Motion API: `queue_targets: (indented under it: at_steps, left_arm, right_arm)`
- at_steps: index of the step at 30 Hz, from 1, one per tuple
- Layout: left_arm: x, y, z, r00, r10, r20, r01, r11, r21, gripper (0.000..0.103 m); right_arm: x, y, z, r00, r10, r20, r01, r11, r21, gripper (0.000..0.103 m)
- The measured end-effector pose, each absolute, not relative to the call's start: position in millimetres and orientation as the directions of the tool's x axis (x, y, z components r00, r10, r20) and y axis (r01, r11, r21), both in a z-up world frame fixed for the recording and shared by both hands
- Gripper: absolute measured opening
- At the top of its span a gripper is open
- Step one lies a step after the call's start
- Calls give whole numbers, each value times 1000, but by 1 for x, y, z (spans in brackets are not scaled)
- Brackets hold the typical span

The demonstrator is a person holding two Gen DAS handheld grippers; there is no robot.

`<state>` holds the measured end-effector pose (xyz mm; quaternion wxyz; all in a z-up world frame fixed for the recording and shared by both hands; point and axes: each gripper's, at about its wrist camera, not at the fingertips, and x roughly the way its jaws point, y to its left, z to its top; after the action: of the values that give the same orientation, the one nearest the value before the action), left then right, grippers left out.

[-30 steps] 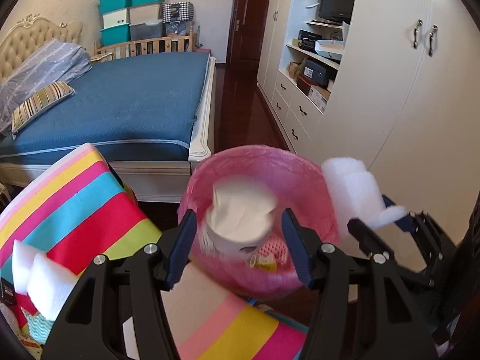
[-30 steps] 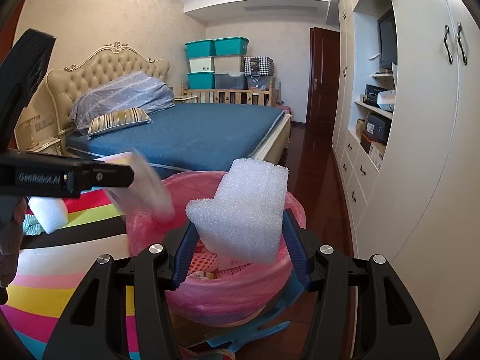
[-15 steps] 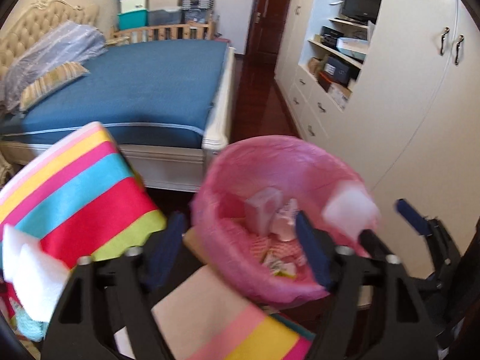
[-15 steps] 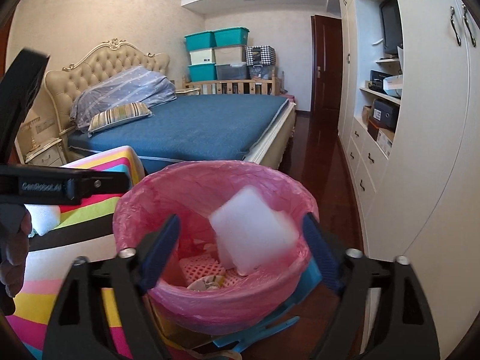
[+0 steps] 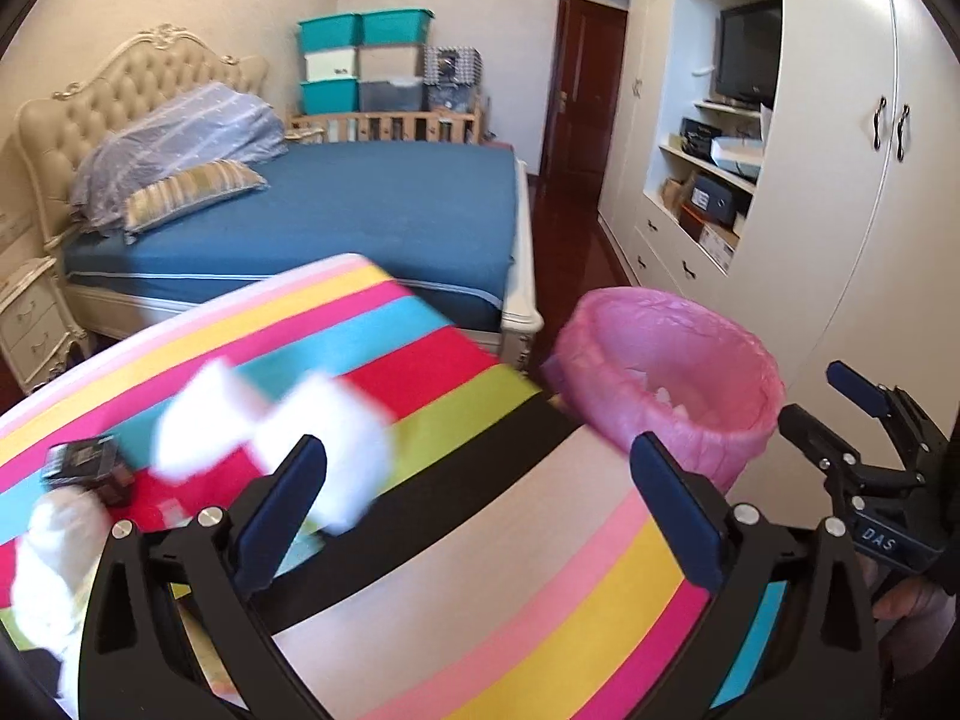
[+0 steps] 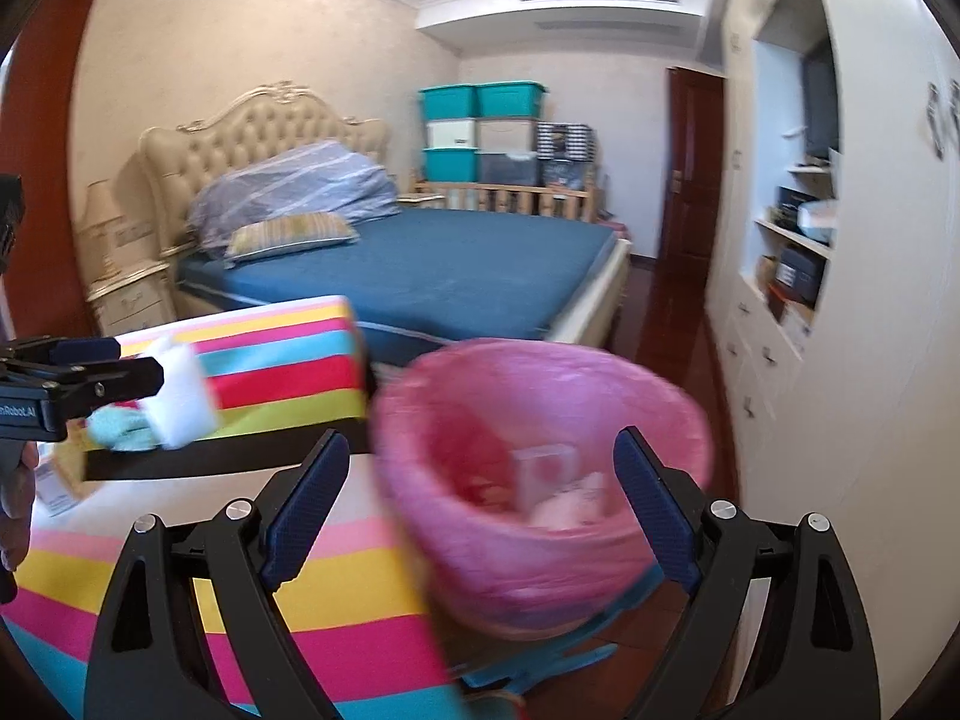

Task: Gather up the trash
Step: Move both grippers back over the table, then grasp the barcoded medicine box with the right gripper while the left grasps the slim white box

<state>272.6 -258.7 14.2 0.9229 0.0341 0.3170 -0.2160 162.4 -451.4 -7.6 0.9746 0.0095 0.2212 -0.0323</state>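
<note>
Two grippers work over a striped cloth [image 5: 480,570] beside a bed [image 5: 372,210]. At left, white foam pieces [image 5: 324,450] and a small black box [image 5: 90,468] lie on the cloth. The left gripper [image 5: 480,498] hangs above them; its jaws have just been opening and stand wide apart, nothing between them. At right, the pink-lined bin [image 6: 540,480] sits just off the cloth's edge, holding trash [image 6: 558,486]. The right gripper [image 6: 480,498] faces the bin, jaws apart and empty.
</note>
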Motion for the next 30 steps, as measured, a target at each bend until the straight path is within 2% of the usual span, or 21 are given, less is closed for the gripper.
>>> queue_targets:
  at_steps: [6, 11, 15, 23, 30]
  left_arm:
    - [234, -170, 28, 759, -297, -579, 351, 936, -20, 98]
    - [208, -95, 26, 798, -154, -582, 253, 963, 93, 98]
    - [185, -32, 16, 813, -50, -581, 155, 979, 133, 98]
    - [152, 13, -22, 764, -12, -646, 139, 980, 146, 98]
    - [158, 24, -39, 722, -29, -691, 120, 989, 83, 98]
  right_arm:
    - [160, -375, -3, 895, 78, -438, -78, 997, 19, 84]
    - [164, -308, -5, 861, 215, -461, -217, 975, 51, 84]
    - [166, -262, -8, 823, 299, -483, -306, 950, 67, 84]
    - [162, -182, -23, 722, 413, -555, -465, 884, 52, 84]
    - [181, -132, -35, 672, 393, -628, -516, 856, -16, 84]
